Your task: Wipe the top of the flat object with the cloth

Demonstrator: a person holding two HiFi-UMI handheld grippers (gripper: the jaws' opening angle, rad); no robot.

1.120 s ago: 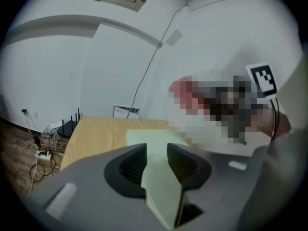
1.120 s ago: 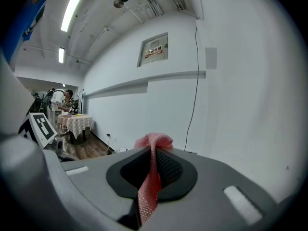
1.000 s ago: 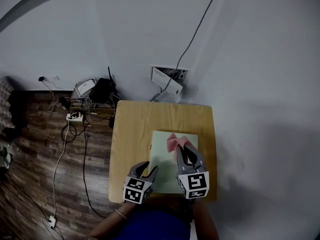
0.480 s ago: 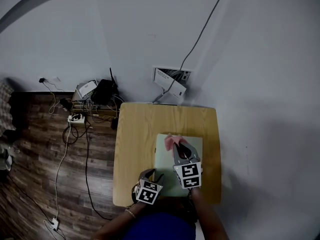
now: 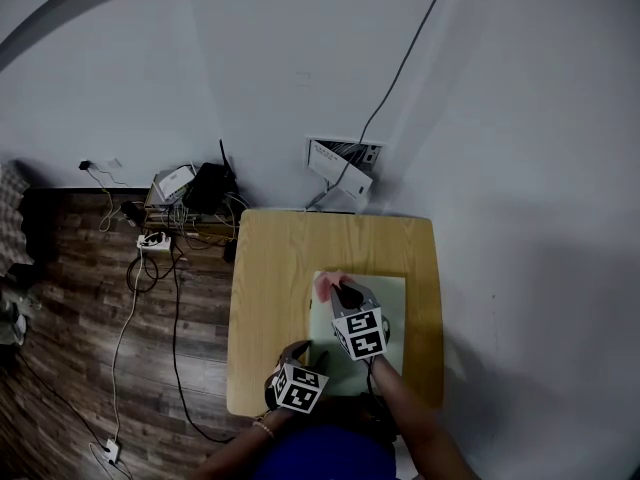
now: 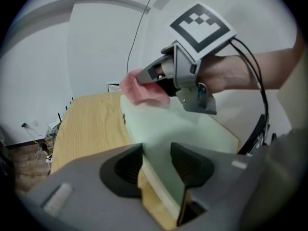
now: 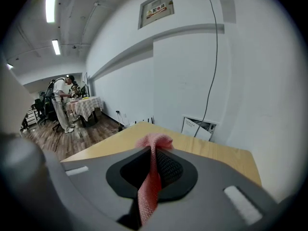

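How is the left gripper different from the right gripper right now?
The right gripper is shut on the pink cloth. The left gripper grips nothing: its jaws stand apart, having just been opening, with the near edge of the green board between them. The right gripper is out over the board's top, while the left gripper sits low at the board's near edge. Both are grey and point toward the board.

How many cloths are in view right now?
1: the pink cloth, clamped in the right tool at the far left corner of the green board. No other shows, but the table's near edge is hidden.
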